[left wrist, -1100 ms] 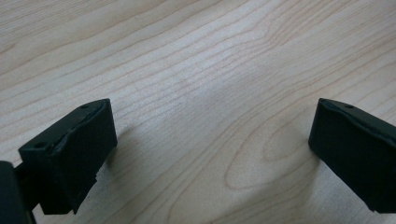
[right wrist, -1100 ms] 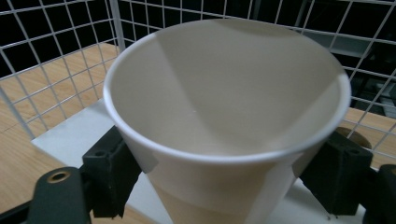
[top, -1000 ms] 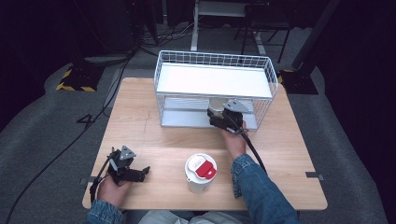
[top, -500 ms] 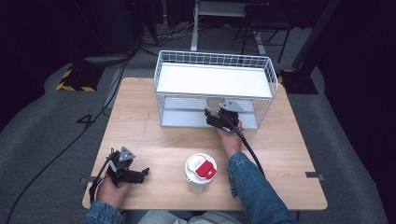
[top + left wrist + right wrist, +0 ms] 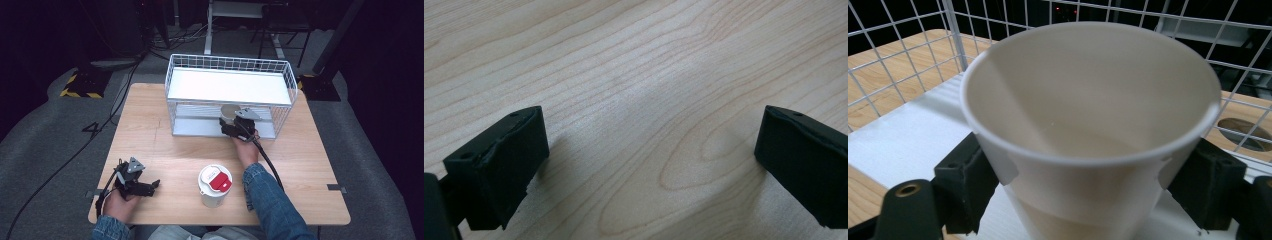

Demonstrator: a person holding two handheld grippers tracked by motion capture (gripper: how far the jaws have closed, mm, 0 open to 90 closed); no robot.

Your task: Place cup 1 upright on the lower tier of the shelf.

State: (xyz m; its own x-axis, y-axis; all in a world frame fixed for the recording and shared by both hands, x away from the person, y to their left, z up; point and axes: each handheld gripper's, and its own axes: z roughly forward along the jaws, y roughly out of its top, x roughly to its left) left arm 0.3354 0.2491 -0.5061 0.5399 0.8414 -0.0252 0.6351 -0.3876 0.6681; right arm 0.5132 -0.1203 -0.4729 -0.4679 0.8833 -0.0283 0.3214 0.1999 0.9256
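Note:
A white paper cup [image 5: 1088, 100], open and empty, stands upright between the black jaws of my right gripper [image 5: 1088, 190], whose pads press on its two sides. In the high view this cup [image 5: 230, 111] is inside the lower level of the white wire rack [image 5: 175, 107], with the right gripper [image 5: 228, 125] reaching in from the front. Whether the cup rests on the white lower shelf I cannot tell. My left gripper [image 5: 152, 186] lies at the table's front left, and its jaws [image 5: 649, 155] stand wide open over bare wood.
A white cup with a red and white lid [image 5: 215, 182] stands near the front edge, between the two forearms. The rack's white top shelf [image 5: 230, 85] covers the lower level. The right gripper's black cable [image 5: 267, 167] runs along the right forearm.
My right gripper has sunk a little with the cup inside the rack's lower level. The left gripper has stayed where it was.

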